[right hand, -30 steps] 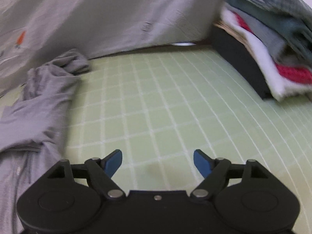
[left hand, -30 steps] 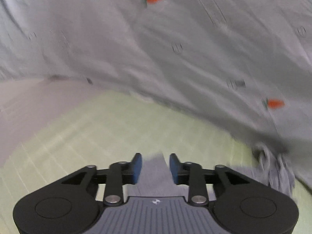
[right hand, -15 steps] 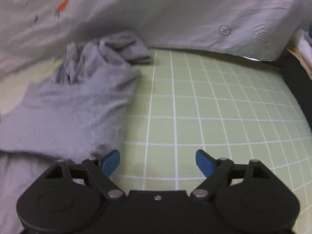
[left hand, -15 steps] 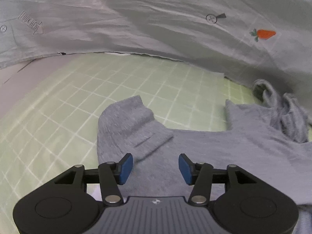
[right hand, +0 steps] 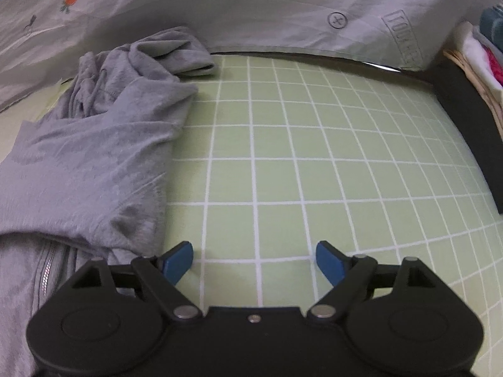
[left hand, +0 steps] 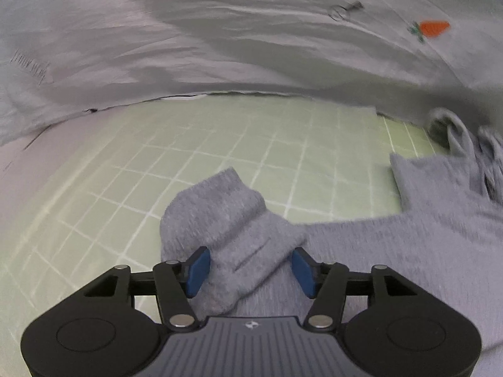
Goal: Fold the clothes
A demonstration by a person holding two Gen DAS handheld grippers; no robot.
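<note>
A grey zip-up garment (right hand: 78,169) lies crumpled on the green grid mat (right hand: 314,163), filling the left of the right wrist view; its zipper (right hand: 47,275) shows at lower left. In the left wrist view one grey sleeve (left hand: 226,220) lies folded over on the mat (left hand: 220,144), with the body (left hand: 424,235) to the right. My left gripper (left hand: 250,270) is open, its blue pads straddling the sleeve. My right gripper (right hand: 254,259) is open wide and empty over bare mat, just right of the garment's edge.
A pale grey sheet with carrot prints (left hand: 251,37) hangs along the mat's far edge, also in the right wrist view (right hand: 251,9). A stack of folded clothes (right hand: 484,50) sits on a dark box (right hand: 471,119) at the right.
My left gripper has swung down from the sheet to the grey sleeve and opened wider around it. My right gripper has turned left toward the garment, still open.
</note>
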